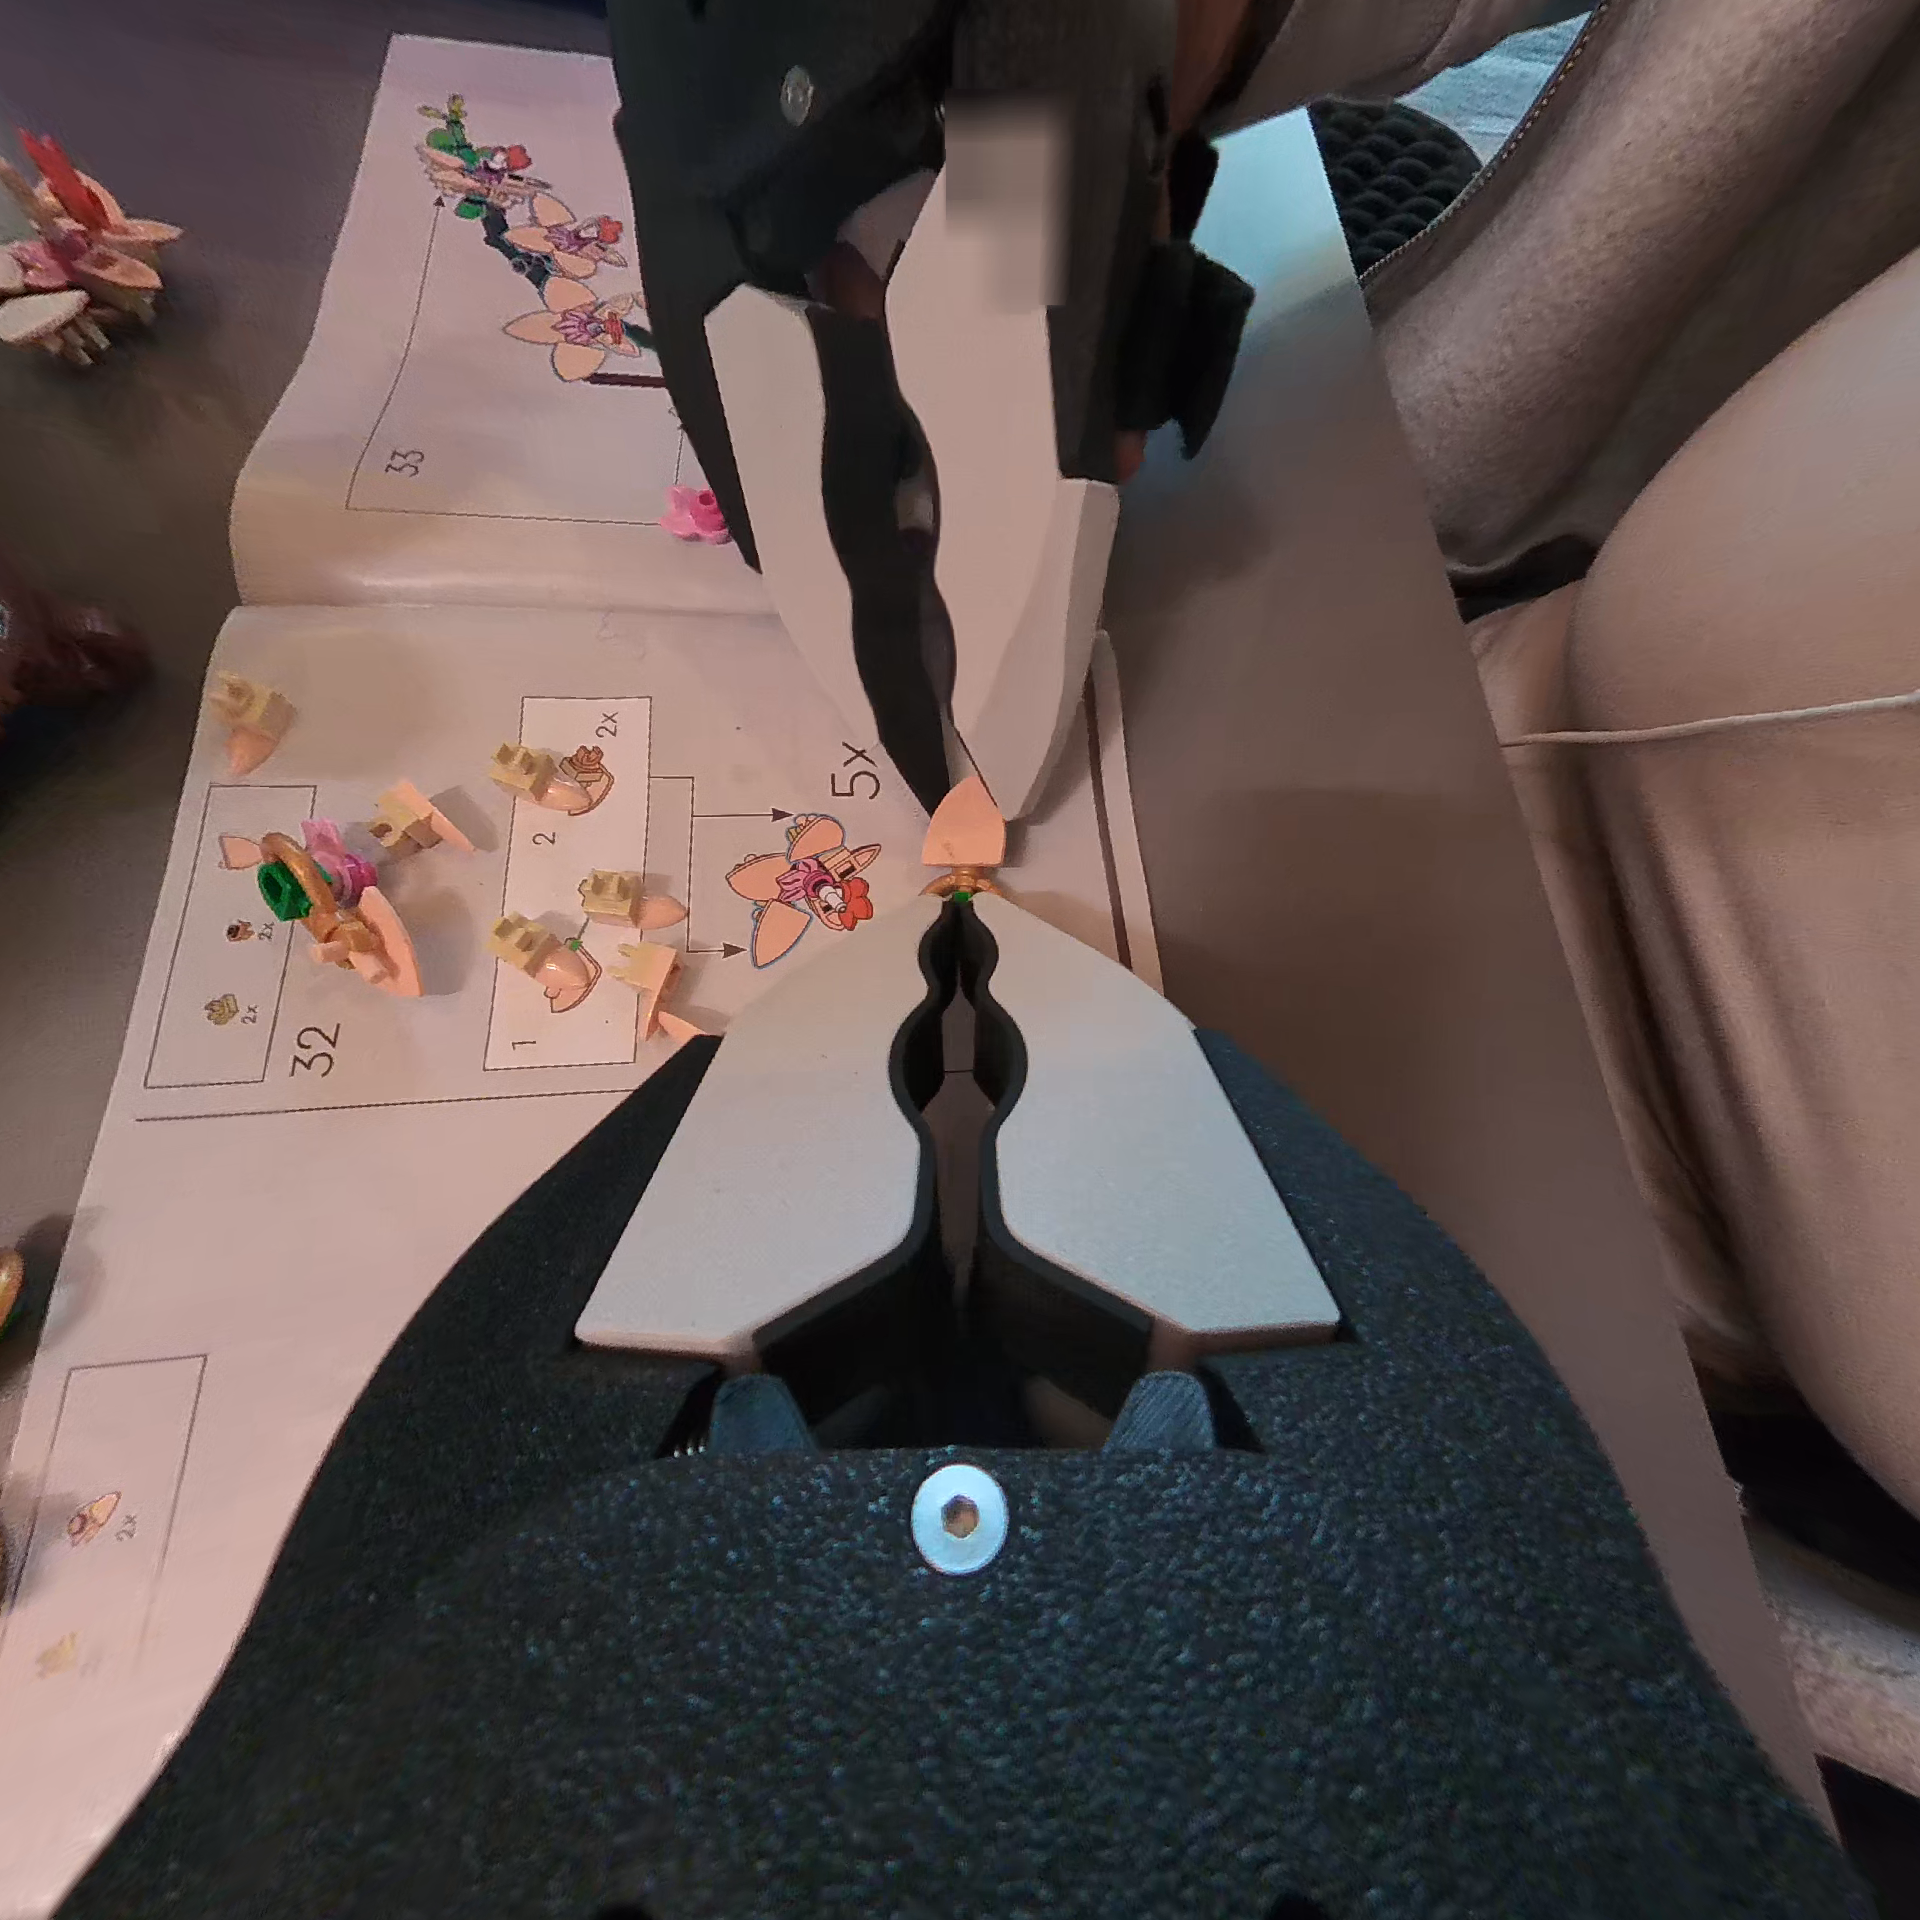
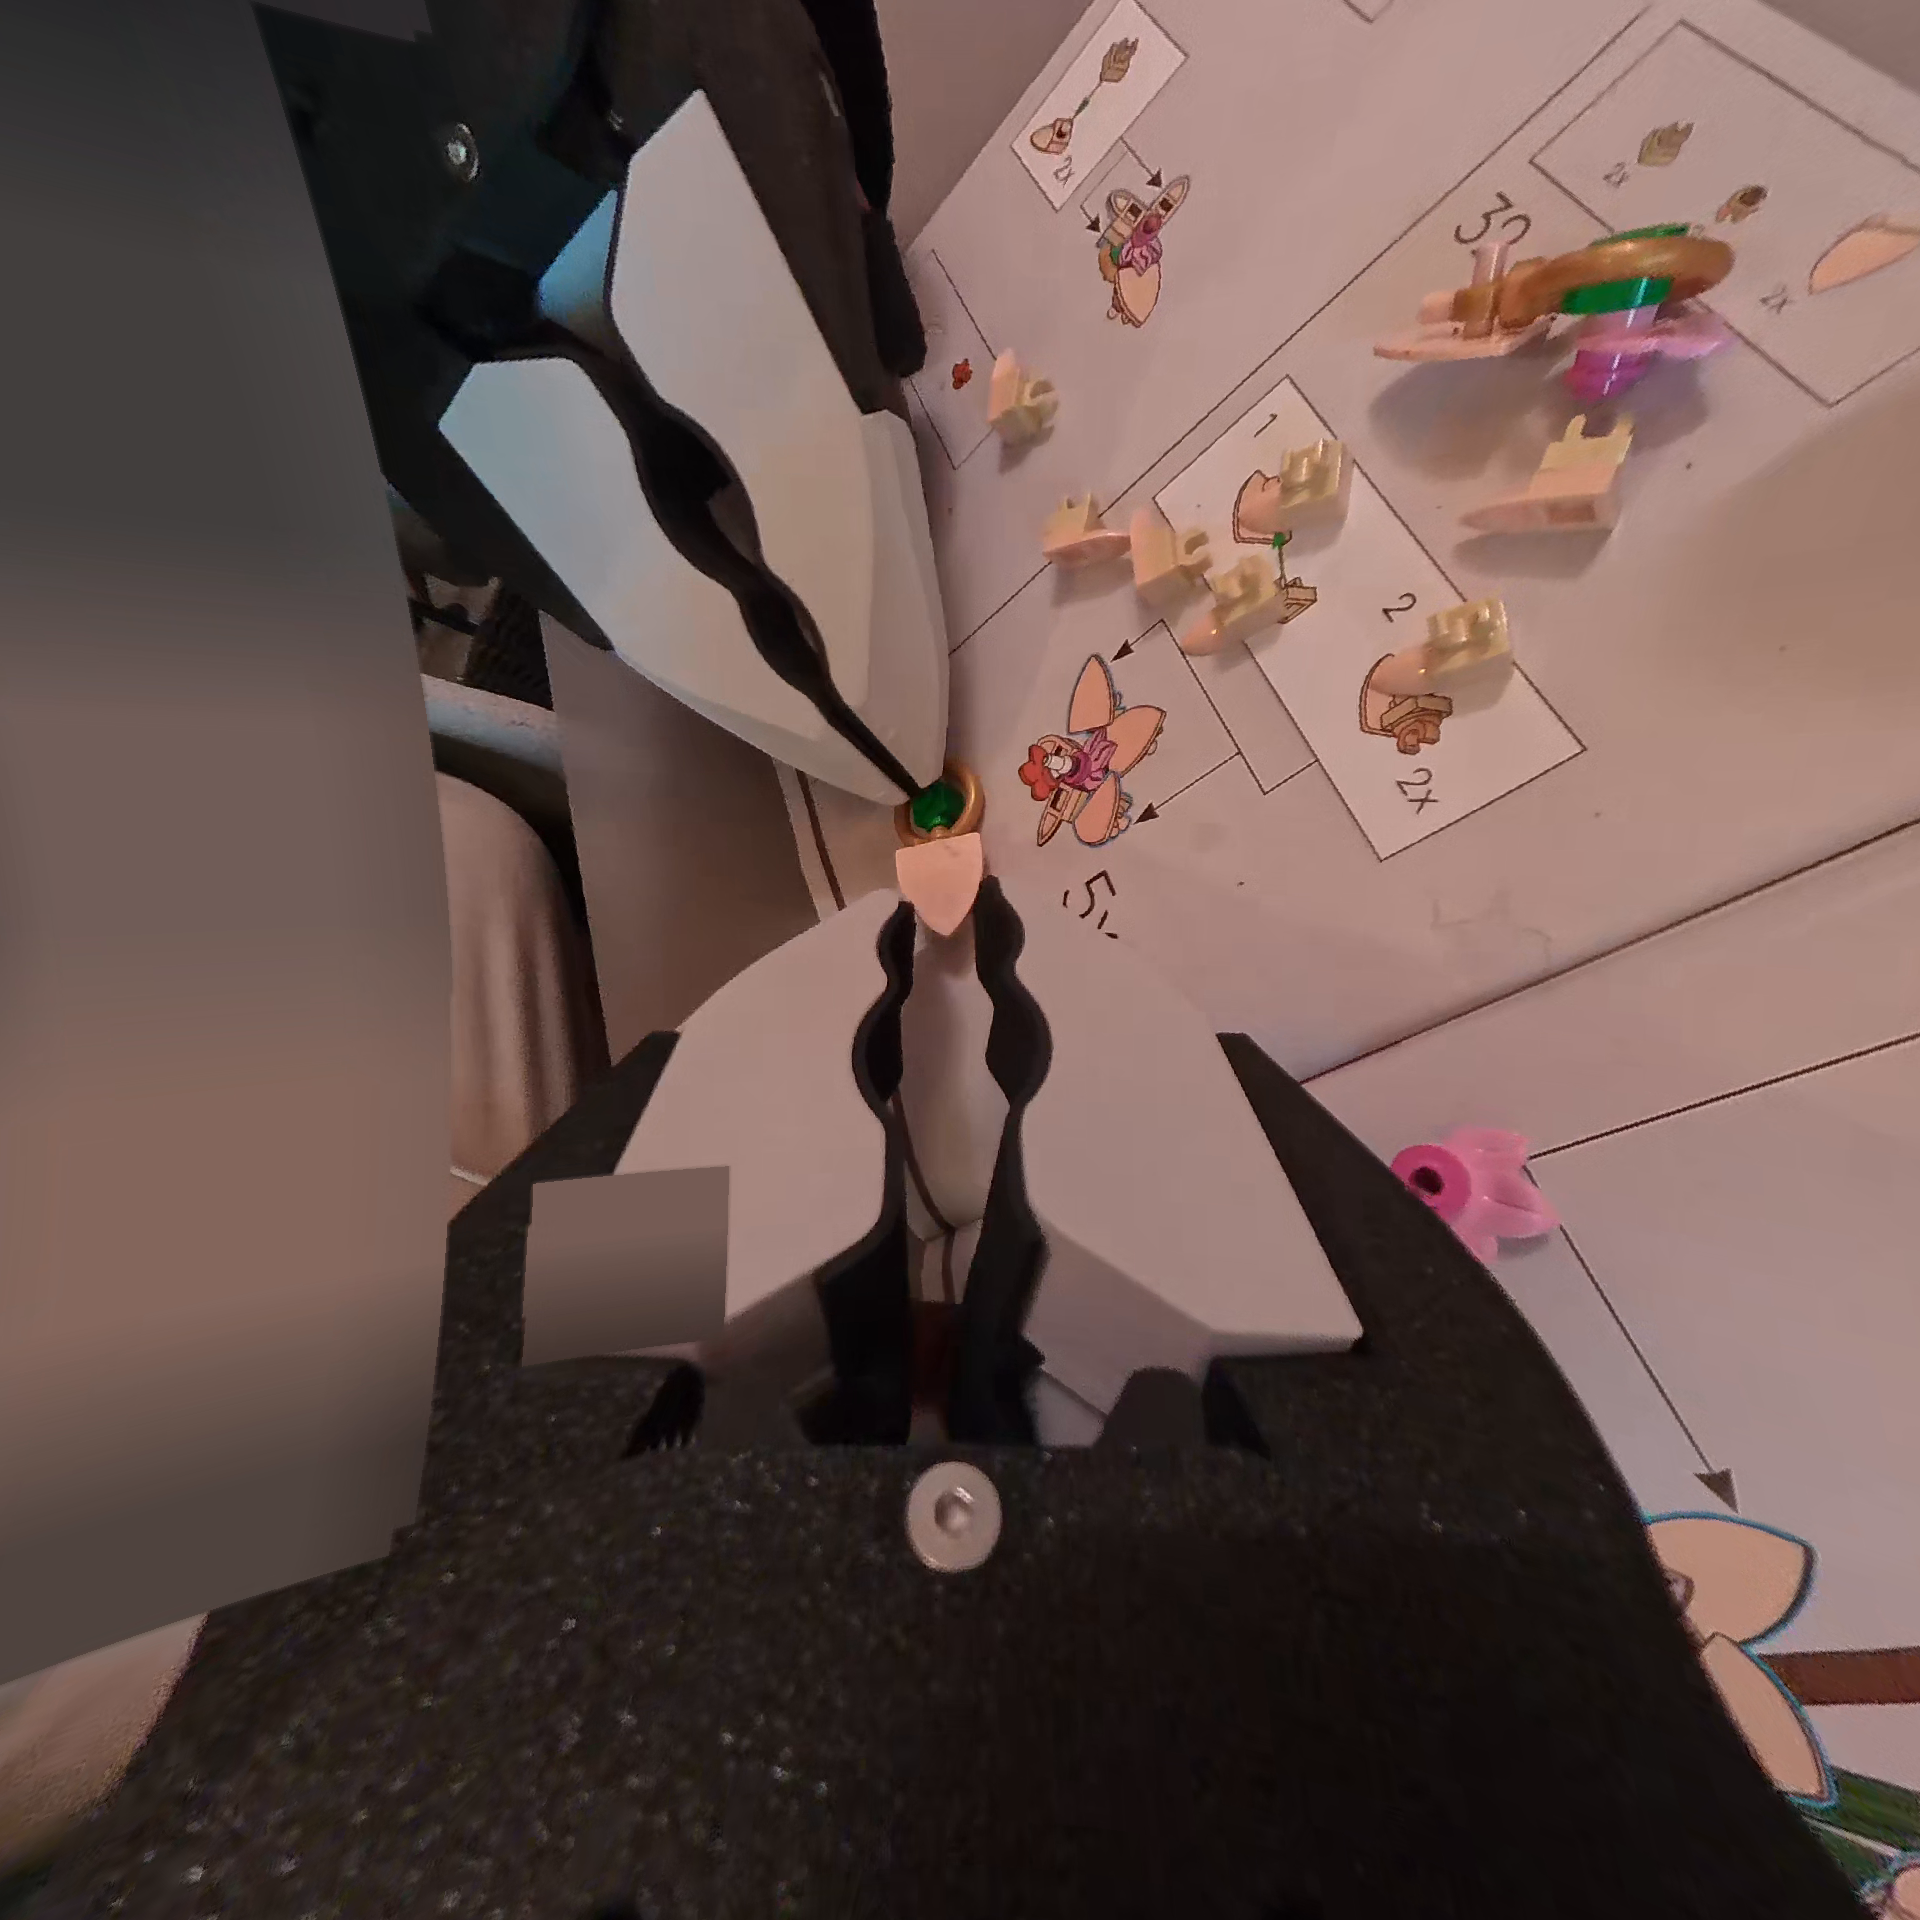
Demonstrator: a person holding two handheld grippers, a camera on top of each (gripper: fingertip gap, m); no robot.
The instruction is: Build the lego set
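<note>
My left gripper (image 1: 957, 906) is shut on a small gold ring with a green stud (image 1: 962, 886). In the right wrist view the left gripper (image 2: 918, 798) reaches in from the upper left, holding that ring (image 2: 940, 806). My right gripper (image 2: 948, 906) is shut on a peach petal (image 2: 938, 871). In the left wrist view the right gripper (image 1: 971, 798) comes down from above with the petal (image 1: 966, 826). The petal's wide end touches the ring. Both are held just above the open instruction booklet (image 1: 436, 1195).
Several tan-and-peach petal pieces (image 1: 540, 774) and a partly built flower with a gold ring (image 1: 338, 909) lie on the booklet (image 2: 1558, 935). A pink flower piece (image 2: 1475, 1190) lies on the booklet. Built flowers (image 1: 78, 270) stand far left. A person's legs (image 1: 1662, 675) are on the right. Both grippers' tips are close together, under 4 cm apart.
</note>
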